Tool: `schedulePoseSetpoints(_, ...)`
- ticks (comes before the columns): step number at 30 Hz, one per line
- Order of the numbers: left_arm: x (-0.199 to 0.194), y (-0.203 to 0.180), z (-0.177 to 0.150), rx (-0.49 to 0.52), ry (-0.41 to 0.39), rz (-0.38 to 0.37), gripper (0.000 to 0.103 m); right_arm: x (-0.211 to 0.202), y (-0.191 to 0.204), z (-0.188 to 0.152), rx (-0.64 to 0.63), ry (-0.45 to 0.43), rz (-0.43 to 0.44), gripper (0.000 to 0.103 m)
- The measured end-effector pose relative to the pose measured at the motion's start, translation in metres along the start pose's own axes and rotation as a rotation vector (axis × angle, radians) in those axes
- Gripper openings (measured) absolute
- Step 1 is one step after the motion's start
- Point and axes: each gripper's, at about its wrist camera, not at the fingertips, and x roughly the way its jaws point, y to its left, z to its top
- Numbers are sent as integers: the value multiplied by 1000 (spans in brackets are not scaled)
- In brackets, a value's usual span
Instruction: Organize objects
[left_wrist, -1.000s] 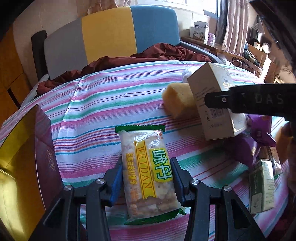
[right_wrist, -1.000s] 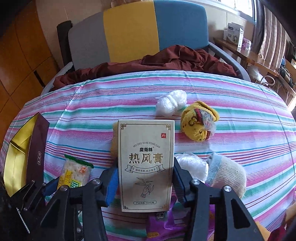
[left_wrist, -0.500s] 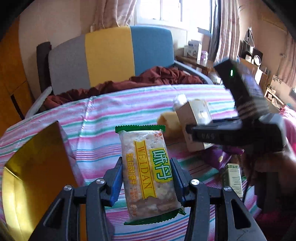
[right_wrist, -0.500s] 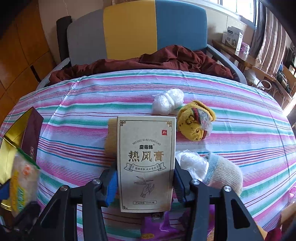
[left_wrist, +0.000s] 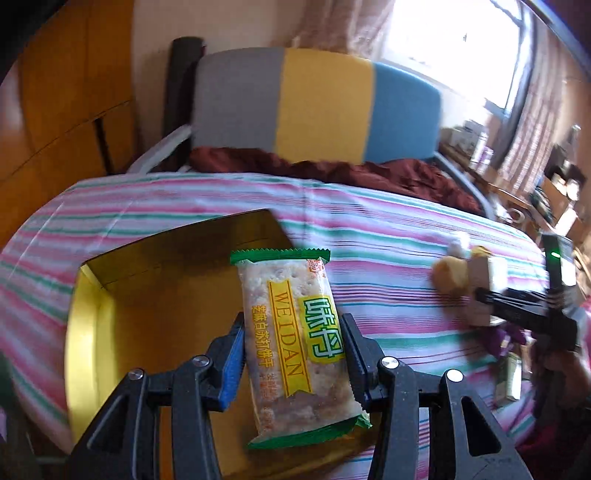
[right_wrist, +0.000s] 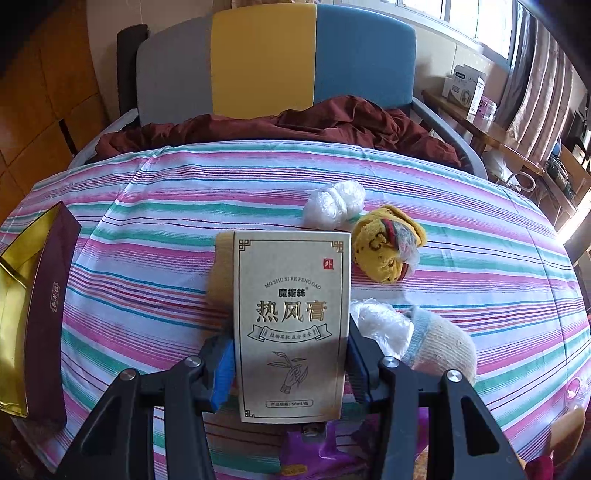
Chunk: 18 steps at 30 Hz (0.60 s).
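Your left gripper (left_wrist: 291, 350) clamps the cracker packet (left_wrist: 295, 339) above the gold-lined box (left_wrist: 122, 325) just below-left; lower before releasing. Your right gripper (right_wrist: 291, 354) pinches the carton (right_wrist: 291, 317) (wait).

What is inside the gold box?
The gold box looks empty where visible. The cracker packet, held in the left tool, hides part of its floor.

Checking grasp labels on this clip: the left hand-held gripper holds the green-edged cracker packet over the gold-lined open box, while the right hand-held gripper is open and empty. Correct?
Not quite. The right hand-held gripper is shut on a beige cardboard box with gold lettering, as the right wrist view shows. The rest stands: the left hand-held gripper holds the green-edged cracker packet over the gold-lined open box.
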Motion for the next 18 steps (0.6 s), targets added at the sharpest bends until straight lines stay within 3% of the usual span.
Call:
schedulePoseSetpoints(3, 7, 45, -3, -74, 31, 49, 48, 0, 2, 0, -9, -2, -7, 51)
schedulePoseSetpoints(9, 33, 119, -6, -224, 138, 80, 48, -1, 5, -1, -26, -5, -21, 51)
schedulePoseSetpoints(12, 49, 138, -5, -263, 178, 91, 48, -1, 5, -1, -29, -6, -23, 51)
schedulePoseSetpoints(18, 71, 171, 1, -301, 198, 197, 50, -1, 5, -1, -31, -6, -22, 51)
